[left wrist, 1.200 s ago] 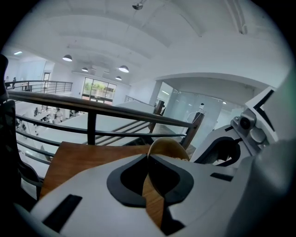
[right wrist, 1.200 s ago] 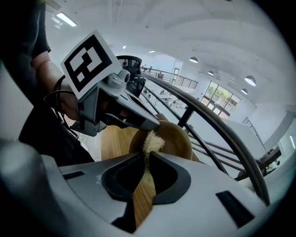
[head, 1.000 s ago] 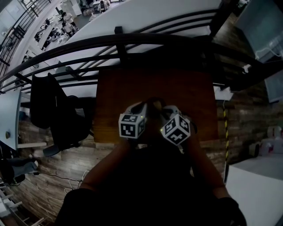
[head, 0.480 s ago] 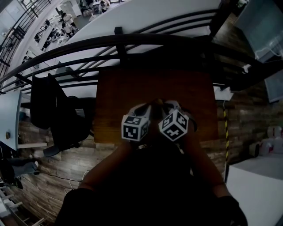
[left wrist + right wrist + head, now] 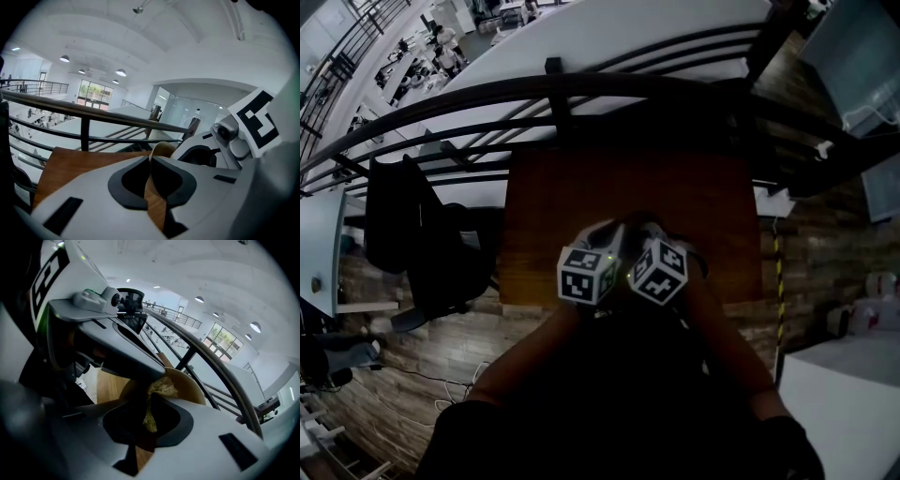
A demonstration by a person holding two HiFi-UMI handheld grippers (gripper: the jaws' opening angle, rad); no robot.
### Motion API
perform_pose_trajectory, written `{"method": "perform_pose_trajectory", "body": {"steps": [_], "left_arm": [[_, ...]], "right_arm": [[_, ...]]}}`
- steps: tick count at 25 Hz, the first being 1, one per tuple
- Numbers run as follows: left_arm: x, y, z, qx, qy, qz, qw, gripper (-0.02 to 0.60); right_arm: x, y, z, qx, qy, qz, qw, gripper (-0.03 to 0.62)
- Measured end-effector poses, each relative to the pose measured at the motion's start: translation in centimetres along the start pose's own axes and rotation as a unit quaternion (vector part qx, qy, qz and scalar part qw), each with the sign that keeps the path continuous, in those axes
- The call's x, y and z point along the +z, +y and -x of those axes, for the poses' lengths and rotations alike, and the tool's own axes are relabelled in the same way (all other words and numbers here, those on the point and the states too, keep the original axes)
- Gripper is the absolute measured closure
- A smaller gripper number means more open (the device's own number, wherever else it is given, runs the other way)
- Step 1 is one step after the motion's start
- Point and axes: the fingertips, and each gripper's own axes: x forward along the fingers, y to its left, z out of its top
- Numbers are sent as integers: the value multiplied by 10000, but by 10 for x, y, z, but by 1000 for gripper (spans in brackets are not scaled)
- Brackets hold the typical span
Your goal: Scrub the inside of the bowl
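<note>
A tan wooden bowl (image 5: 190, 386) stands on the brown table (image 5: 581, 187) under both grippers, hidden in the head view. Only a thin stretch of the bowl's rim (image 5: 161, 149) shows in the left gripper view, and my left gripper (image 5: 151, 161) is shut on it. My right gripper (image 5: 149, 406) is shut on a yellowish fibrous scrubber (image 5: 161, 387), which rests against the bowl's inside. In the head view the left gripper (image 5: 598, 246) and right gripper (image 5: 645, 246) sit close together, marker cubes almost touching, near the table's front edge.
A black railing (image 5: 581, 89) runs along the table's far side. A chair draped with a dark jacket (image 5: 412, 234) stands at the left. A white surface (image 5: 844, 403) is at the lower right. Wood floor surrounds the table.
The right gripper has shifted left toward the left gripper and rolled a little. The left gripper has barely moved.
</note>
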Motion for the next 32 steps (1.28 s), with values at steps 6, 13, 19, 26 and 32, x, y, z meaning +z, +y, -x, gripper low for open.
{"method": "perform_pose_trajectory", "body": {"steps": [6, 13, 19, 26, 32], "left_arm": [[4, 10, 1, 110, -112, -55, 9999, 572], [1, 17, 2, 263, -46, -262, 9993, 574], [0, 8, -1, 212, 4, -346, 9992, 574], [6, -3, 1, 26, -44, -385, 9992, 574], [8, -4, 5, 2, -127, -437, 9990, 574]], "right_arm": [[5, 15, 9, 526, -139, -31, 9985, 551], [-1, 11, 22, 576, -45, -166, 9982, 551], [-12, -16, 30, -115, 182, -197, 9996, 551], [-9, -19, 17, -344, 260, 23, 9991, 551], [6, 9, 10, 184, 93, 312, 9993, 551]]}}
